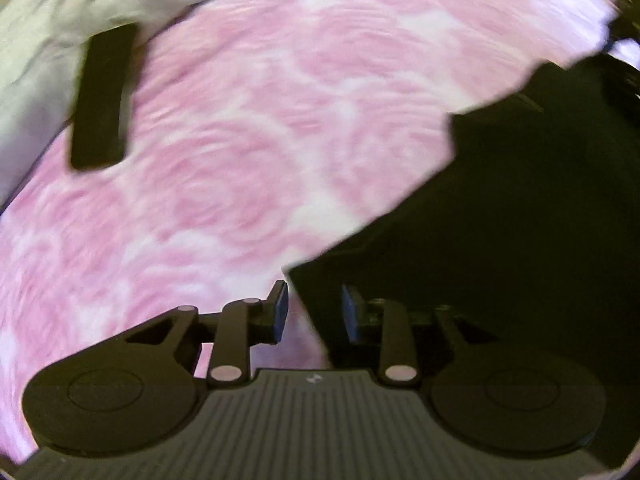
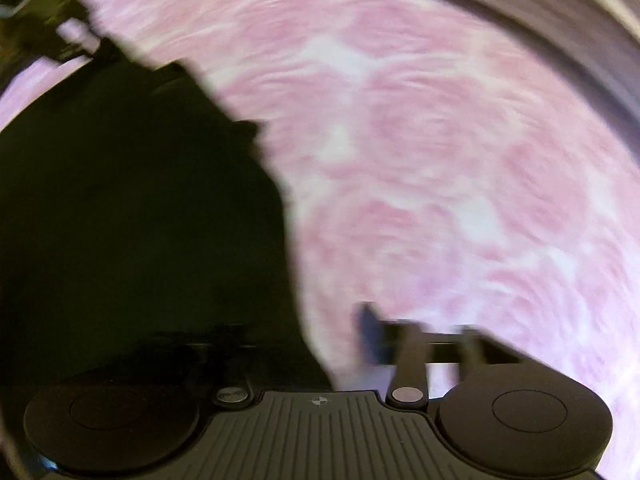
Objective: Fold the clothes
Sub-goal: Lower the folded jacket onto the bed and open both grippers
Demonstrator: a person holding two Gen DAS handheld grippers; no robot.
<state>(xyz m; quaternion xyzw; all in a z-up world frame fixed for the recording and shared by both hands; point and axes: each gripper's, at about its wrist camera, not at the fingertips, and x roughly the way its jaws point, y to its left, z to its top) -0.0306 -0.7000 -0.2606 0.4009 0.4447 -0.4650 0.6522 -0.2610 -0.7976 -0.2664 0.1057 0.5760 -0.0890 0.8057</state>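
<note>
A dark, nearly black garment [image 1: 520, 220] lies spread on a pink rose-patterned bedcover [image 1: 260, 140]. In the left wrist view it fills the right side. My left gripper [image 1: 315, 312] stands open right above the garment's left edge, which runs between the blue pads [image 1: 281, 312] without being pressed. In the right wrist view the same garment [image 2: 140, 220] fills the left side over the bedcover [image 2: 440, 160]. My right gripper [image 2: 296, 340] is open wide over the garment's right edge. One blurred blue pad [image 2: 370, 336] shows, while the other finger is lost against the dark cloth.
A pale pillow [image 1: 48, 32] lies at the upper left of the left wrist view, with a flat black rectangular object [image 1: 104, 96] beside it on the cover. A grey band [image 2: 580, 32] curves along the bedcover's far right edge. Both views are motion-blurred.
</note>
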